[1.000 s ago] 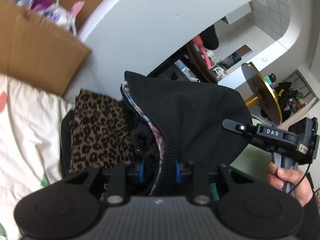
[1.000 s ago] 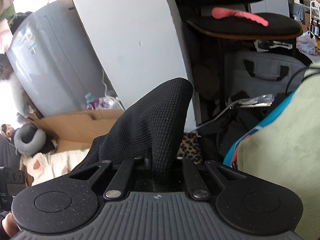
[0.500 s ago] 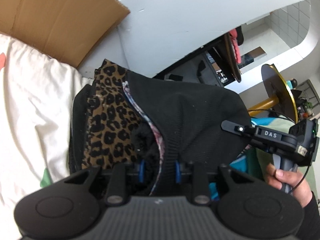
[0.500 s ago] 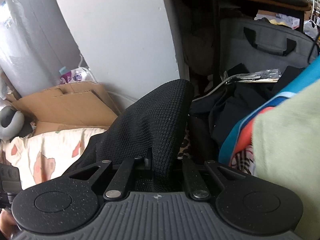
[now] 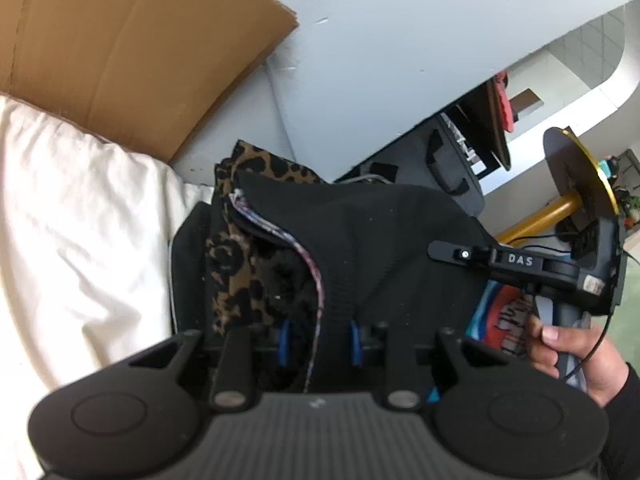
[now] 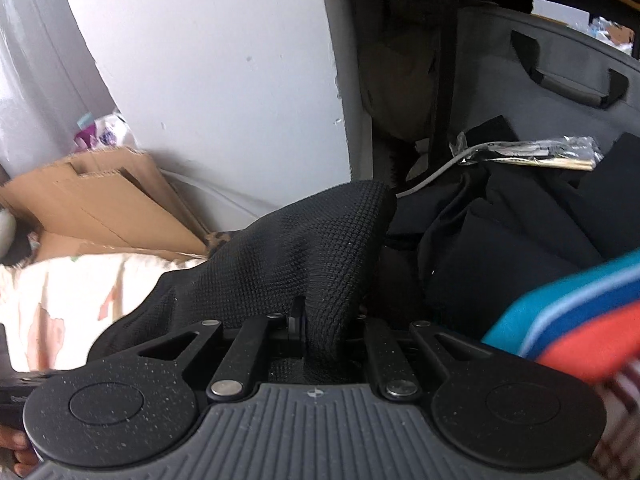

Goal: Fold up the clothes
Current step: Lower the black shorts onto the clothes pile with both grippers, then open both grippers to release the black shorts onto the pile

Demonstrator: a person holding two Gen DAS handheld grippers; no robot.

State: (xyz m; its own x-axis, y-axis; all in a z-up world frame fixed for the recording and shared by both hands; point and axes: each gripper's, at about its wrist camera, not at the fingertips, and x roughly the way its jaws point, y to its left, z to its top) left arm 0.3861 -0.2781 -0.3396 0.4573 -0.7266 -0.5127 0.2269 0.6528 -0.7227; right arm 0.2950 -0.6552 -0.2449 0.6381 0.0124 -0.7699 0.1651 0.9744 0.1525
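A black knit garment point(image 5: 384, 248) with a patterned lining edge hangs stretched between both grippers. My left gripper point(image 5: 320, 342) is shut on its ribbed hem, blue pads pressing the cloth. In the right wrist view the same black knit garment point(image 6: 304, 248) bunches up over my right gripper point(image 6: 324, 332), which is shut on it. The left wrist view shows the right gripper point(image 5: 452, 250) at the garment's far side, held by a hand point(image 5: 576, 360). Under the garment lies a leopard-print cloth point(image 5: 236, 264) on a dark pile.
A cream patterned sheet point(image 5: 76, 240) spreads to the left, with brown cardboard point(image 5: 120, 48) behind it against a pale wall point(image 5: 400, 60). Right of the pile lie dark clothes point(image 6: 500, 232), a grey bag point(image 6: 560, 60) and a blue-and-red cloth point(image 6: 572, 324).
Both grippers have dropped lower with the black garment toward the leopard-print pile. The views tilt downward, and the chair and round gold disc slide out toward the edge.
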